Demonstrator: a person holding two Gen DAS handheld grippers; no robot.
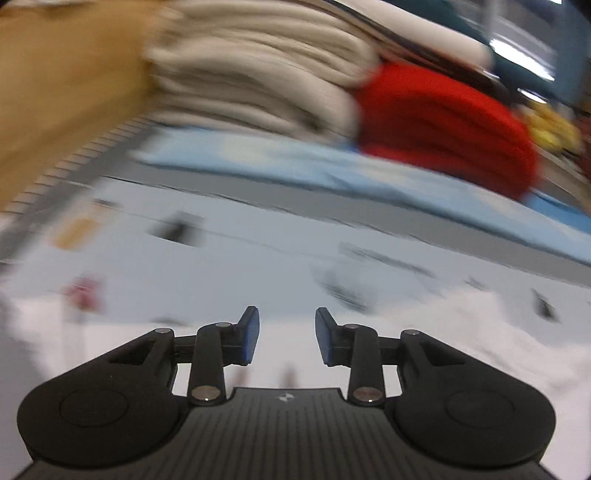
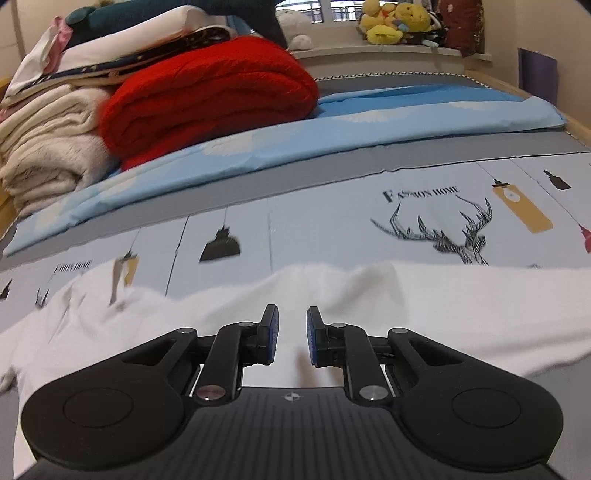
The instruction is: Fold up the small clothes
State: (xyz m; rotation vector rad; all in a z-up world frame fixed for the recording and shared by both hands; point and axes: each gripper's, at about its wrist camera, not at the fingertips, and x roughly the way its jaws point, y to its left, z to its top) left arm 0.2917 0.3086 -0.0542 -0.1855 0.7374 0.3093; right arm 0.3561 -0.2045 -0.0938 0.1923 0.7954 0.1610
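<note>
The white garment point(image 2: 332, 314) lay spread flat across the near part of the bed, directly under my right gripper point(image 2: 291, 338). Its far edge was rumpled into soft ridges just beyond my fingertips. My right jaws stood a narrow gap apart, blue pads point(image 2: 272, 334) facing each other, with nothing pinched between them; only the cloth showed below the gap. My left gripper point(image 1: 287, 338) hovered over the same white garment point(image 1: 461, 332), though that view was badly smeared by blur. Its jaws stood somewhat wider than the right pair and were also empty.

Beyond the garment ran the printed bedsheet point(image 2: 332, 221), pale with a line-drawn deer point(image 2: 454, 232), black hanging lamps point(image 2: 220, 247) and a yellow bottle shape point(image 2: 524, 206) to the right. Farther off lay a grey strip, then a light blue folded sheet point(image 2: 258, 147) stretching across the bed. On its left end sat a rolled red blanket point(image 2: 207, 92), touching a stack of cream blankets point(image 2: 48, 147) at far left, with more folded linens point(image 2: 129, 40) piled on top. At the far right, on a ledge by the window, sat yellow plush toys point(image 2: 391, 22).
</note>
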